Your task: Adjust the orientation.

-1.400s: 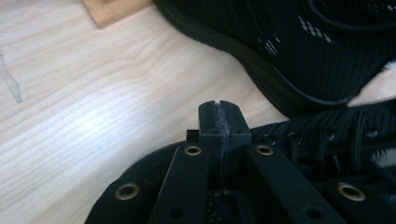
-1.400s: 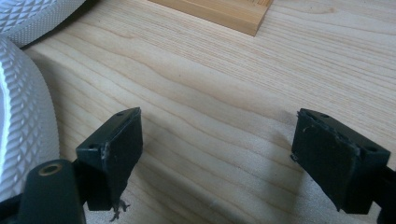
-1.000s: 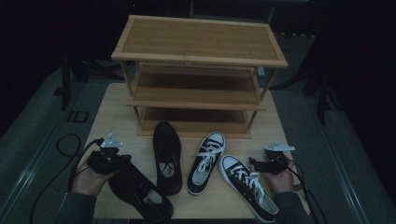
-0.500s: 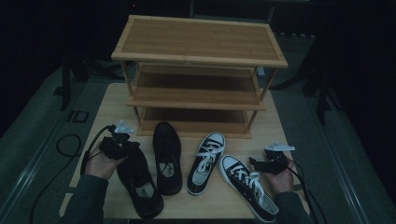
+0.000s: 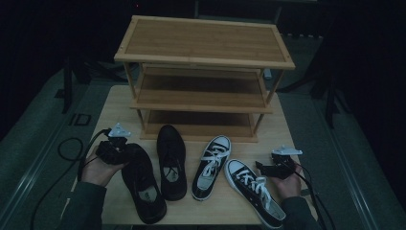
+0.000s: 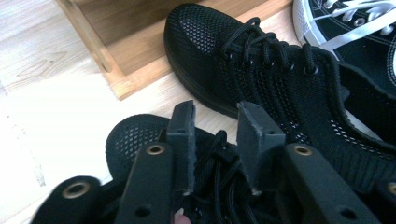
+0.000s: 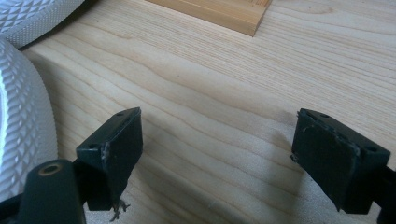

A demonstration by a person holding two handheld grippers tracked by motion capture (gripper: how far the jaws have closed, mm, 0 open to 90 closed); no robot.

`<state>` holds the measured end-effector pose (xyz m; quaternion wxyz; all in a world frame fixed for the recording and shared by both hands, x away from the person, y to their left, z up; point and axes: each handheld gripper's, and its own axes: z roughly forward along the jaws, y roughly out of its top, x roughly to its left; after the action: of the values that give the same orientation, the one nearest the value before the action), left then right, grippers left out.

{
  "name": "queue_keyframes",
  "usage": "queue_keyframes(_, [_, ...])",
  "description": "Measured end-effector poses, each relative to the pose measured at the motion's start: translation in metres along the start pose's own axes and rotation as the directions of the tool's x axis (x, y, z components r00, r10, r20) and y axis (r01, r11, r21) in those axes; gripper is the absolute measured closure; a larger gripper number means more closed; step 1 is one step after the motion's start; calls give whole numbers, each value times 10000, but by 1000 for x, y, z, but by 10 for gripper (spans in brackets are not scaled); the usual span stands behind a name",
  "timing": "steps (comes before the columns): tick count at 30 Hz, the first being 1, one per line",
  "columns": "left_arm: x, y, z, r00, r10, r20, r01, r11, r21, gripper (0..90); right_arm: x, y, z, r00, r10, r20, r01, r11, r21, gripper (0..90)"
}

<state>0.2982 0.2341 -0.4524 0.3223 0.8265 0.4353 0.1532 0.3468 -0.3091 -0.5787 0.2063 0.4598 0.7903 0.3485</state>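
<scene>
My left gripper point(image 5: 124, 148) sits over the front of a black mesh shoe point(image 5: 141, 187) at the table's left. Its jaws have just been opening and now stand apart above that shoe's laces point(image 6: 219, 163), and the pads do not press on them. In the left gripper view my left gripper point(image 6: 215, 112) points past the toe point(image 6: 133, 135) at the second black shoe point(image 6: 261, 70). That second shoe point(image 5: 171, 160) lies parallel, just to the right. My right gripper point(image 5: 262, 167) rests open on bare wood beside the right sneaker point(image 5: 253, 191). Nothing lies between its jaws point(image 7: 217, 140).
A three-tier bamboo rack point(image 5: 203, 62) stands at the back of the wooden table point(image 5: 115, 110). A second black-and-white sneaker point(image 5: 210, 167) lies in the middle. The sneaker's white rubber toe point(image 7: 18, 116) is close on my right gripper's left. Cables trail off both grippers.
My left gripper went forward, away from the person, with the black mesh shoe. The shoe swung from a slant to lie straight beside its mate. The right hand stayed still.
</scene>
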Motion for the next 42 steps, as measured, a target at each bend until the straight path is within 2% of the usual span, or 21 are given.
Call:
queue_keyframes(7, [-2, -10, -9, 9995, -87, -318, 91, 9999, 139, 557, 0, 0, 0, 10000, 18, 23, -18, 10000, -1, 160])
queue_keyframes(12, [-3, -16, -15, 9987, -317, -389, 316, 9995, -37, 488, 0, 0, 0, 10000, 21, 25, -21, 10000, -2, 160])
queue_keyframes(17, [-4, -21, -17, 9984, -341, -461, 343, 9994, 35, 471, 0, 0, 0, 10000, 20, 25, -20, 10000, -2, 160])
queue_keyframes(26, [-9, -30, -22, 9989, -459, -131, 459, 9989, -40, 454, 0, 0, 0, 10000, 27, 33, -27, 10000, -1, 160])
queue_keyframes(35, [-15, -33, -26, 9973, -720, 147, 719, 9974, 87, 417, 0, 0, 0, 10000, 29, 33, -29, 10000, -2, 160])
queue_keyframes(42, [-26, -37, -27, 9979, -609, 213, 605, 9980, 158, 362, 0, 0, 0, 10000, 31, 34, -31, 10000, -1, 160])
